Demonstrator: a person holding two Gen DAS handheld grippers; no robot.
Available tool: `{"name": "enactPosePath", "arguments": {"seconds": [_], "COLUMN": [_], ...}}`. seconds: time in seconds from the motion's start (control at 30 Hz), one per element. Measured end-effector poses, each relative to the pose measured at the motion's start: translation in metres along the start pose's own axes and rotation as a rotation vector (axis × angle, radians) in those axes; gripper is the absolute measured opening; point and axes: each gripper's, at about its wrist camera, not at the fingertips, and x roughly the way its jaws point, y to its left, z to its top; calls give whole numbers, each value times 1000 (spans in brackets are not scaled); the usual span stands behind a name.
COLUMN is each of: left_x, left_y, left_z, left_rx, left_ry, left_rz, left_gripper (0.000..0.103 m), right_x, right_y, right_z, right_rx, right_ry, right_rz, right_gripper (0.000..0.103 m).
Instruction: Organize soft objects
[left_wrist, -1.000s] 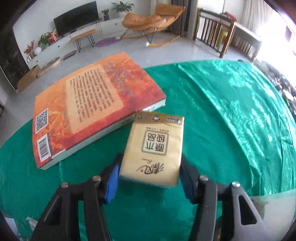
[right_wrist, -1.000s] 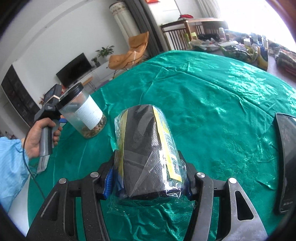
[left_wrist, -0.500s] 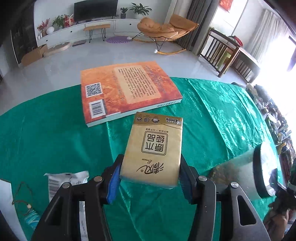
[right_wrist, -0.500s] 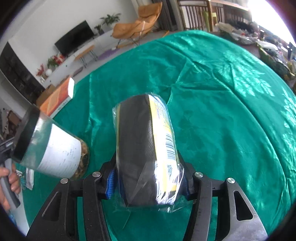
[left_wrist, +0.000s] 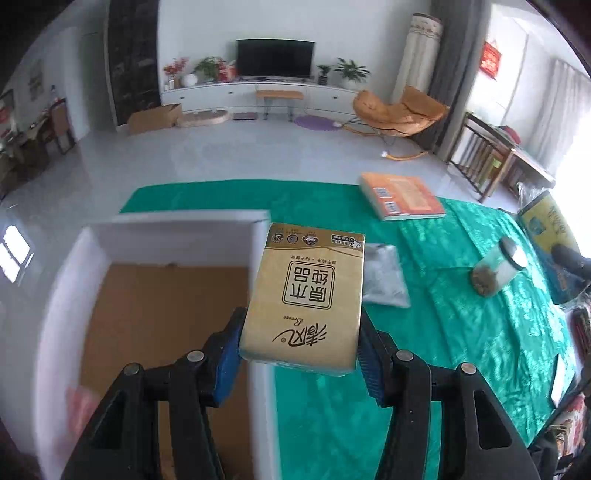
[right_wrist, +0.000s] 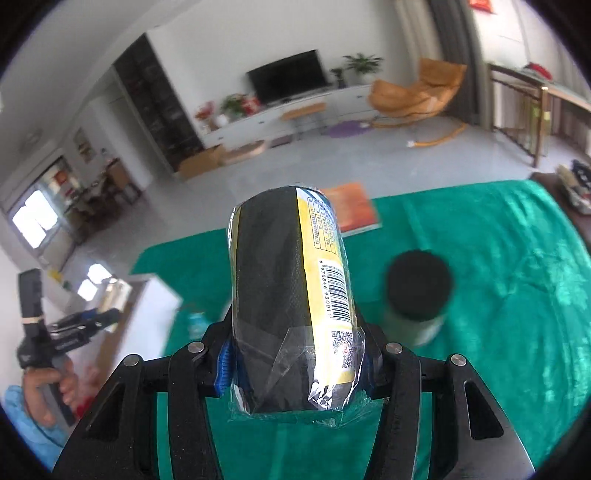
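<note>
The left gripper (left_wrist: 301, 354) is closed on a gold pack of tissues (left_wrist: 304, 299), its blue pads pressing the pack's two long sides near the end closest to the camera, so the pack's long axis runs straight out ahead of the fingers. Just below and to the left of that claw lies an open white box (left_wrist: 177, 236) with a brown cardboard floor; the box's right wall passes directly beneath the pack, which means the tissues hang over the rim rather than over the opening. Judging from that, the drop calls for a short shift to the claw's left before letting go, and the box interior looks roomy enough to take the pack lengthwise. The right gripper (right_wrist: 295, 363) is clamped on a black roll in clear wrap with a yellow label (right_wrist: 291, 295), also held end-on along the fingers. From this claw the same white box (right_wrist: 155, 306) sits well off to the left, beyond the left hand, so the left hand is the nearer one to it. A jar with a black lid (right_wrist: 417, 295) stands just right of the right claw, blurred, probably close enough to brush on a careless swing. Ahead of both claws an orange book (left_wrist: 402, 197) lies near the far edge of the green tablecloth (left_wrist: 461, 332), and a grey pouch (left_wrist: 384, 277) rests just right of the tissues.
</note>
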Motion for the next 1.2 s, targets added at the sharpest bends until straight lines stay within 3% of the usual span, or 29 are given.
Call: {"name": "enactPosePath", "arguments": {"seconds": [0.17, 0.2, 0.23, 0.27, 0.33, 0.43, 0.5, 0.63, 0.7, 0.77, 0.97, 1.03, 1.1, 1.2], "left_x": [-51, -54, -57, -58, -62, -63, -62, -52, -40, -21, 79, 109, 132, 147], "left_y": [95, 106, 116, 122, 128, 118, 95, 3, -50, -103, -219, -238, -249, -246], "left_z": [-77, -88, -98, -106, -120, -129, -127, -120, -118, -121, -147, -157, -160, -156], "left_rx": [-119, -134, -146, -157, -185, -223, -229, -119, -31, 58, 260, 320, 353, 323], "left_ry": [15, 23, 28, 24, -8, -31, -53, -84, -75, -60, 40, 66, 78, 67], "left_rz": [214, 251, 285, 313, 343, 277, 204, 14, -77, -140, -145, -129, -124, -154], "left_gripper": [58, 65, 82, 91, 97, 97, 97, 97, 99, 101, 101, 101, 101, 103], "right_x": [47, 58, 71, 85, 109, 108, 98, 76, 71, 69, 39, 28, 27, 34], "right_y": [152, 176, 196, 215, 233, 218, 184, 92, 38, -15, -116, -131, -128, -131], "right_z": [-50, -61, -71, -81, -98, -109, -111, -129, -151, -176, -216, -212, -208, -209], "right_rx": [-79, -91, -96, -99, -90, -88, -112, -226, -246, -214, 5, 95, 95, 101], "right_ry": [130, 157, 190, 236, 314, 280, 207, 64, 58, 82, 54, 28, 1, 22], "right_rz": [298, 336, 373, 408, 449, 382, 267, -137, -326, -447, -596, -586, -630, -651], "right_gripper": [55, 55, 60, 62, 68, 69, 70, 74, 74, 74, 74, 74, 74, 75]}}
